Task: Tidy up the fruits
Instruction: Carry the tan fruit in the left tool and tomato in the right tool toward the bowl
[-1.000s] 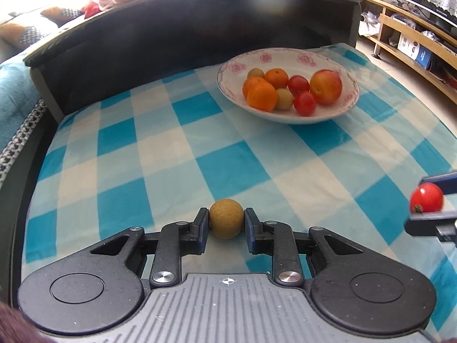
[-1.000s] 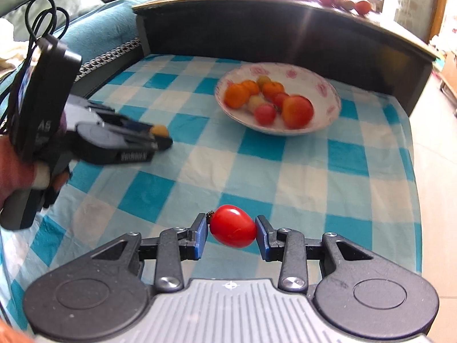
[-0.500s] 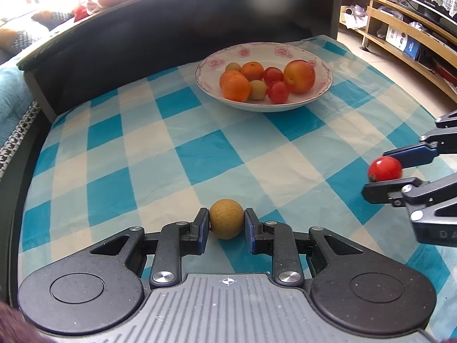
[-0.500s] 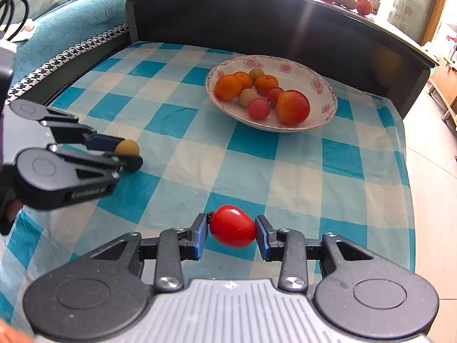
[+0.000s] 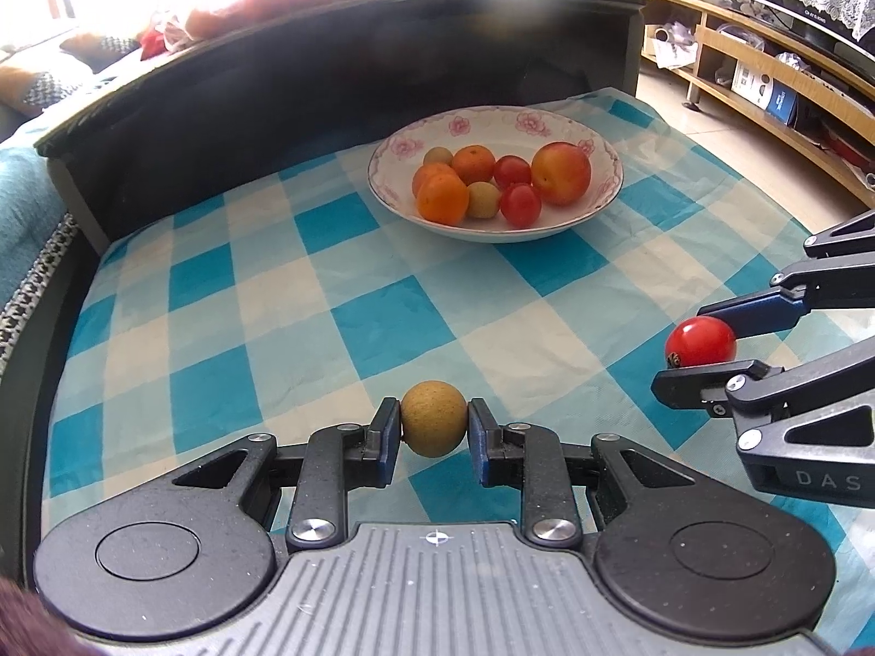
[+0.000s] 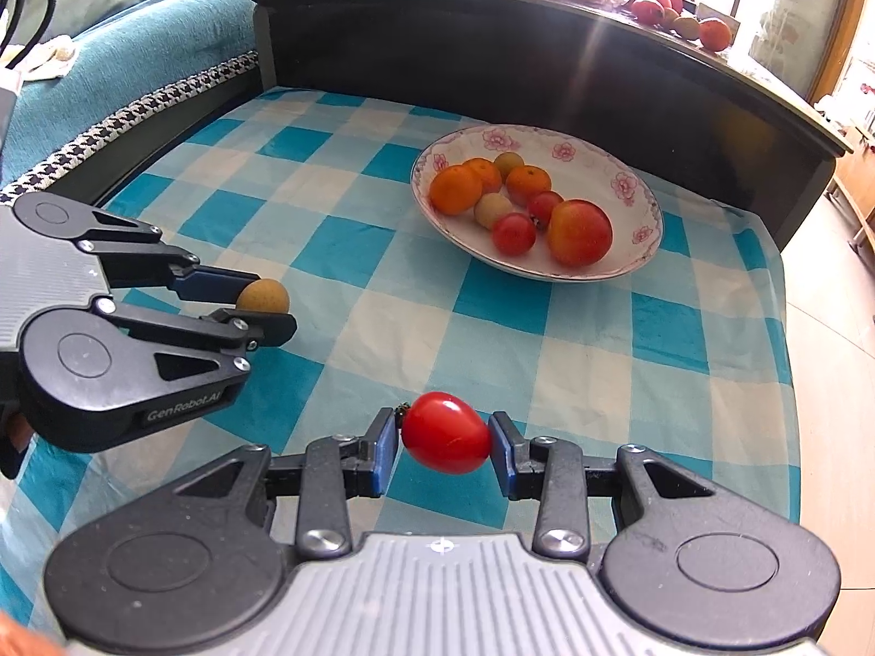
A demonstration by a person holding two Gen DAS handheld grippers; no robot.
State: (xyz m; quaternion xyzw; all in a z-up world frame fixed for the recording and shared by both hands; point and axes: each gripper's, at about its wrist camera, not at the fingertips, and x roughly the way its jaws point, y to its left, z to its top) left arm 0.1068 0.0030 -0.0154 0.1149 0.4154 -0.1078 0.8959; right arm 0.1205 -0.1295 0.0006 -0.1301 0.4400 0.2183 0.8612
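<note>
One tan round fruit [image 5: 435, 426] clamped in left gripper [image 5: 433, 433]; one red tomato [image 6: 447, 433] clamped in right gripper [image 6: 444, 446], both above the checked cloth [image 5: 350, 322]. Flowered bowl [image 5: 552, 128] beyond holds eight: three oranges, two tomatoes, two pale fruits, one peach.

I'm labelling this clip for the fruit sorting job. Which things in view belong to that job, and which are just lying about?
Part of the job:
- brown round fruit, gripped in the left tongs
- red tomato, gripped in the right tongs
- flowered bowl with fruit already in it

Just lying about:
- checked cloth
- dark headboard
- wooden shelves
</note>
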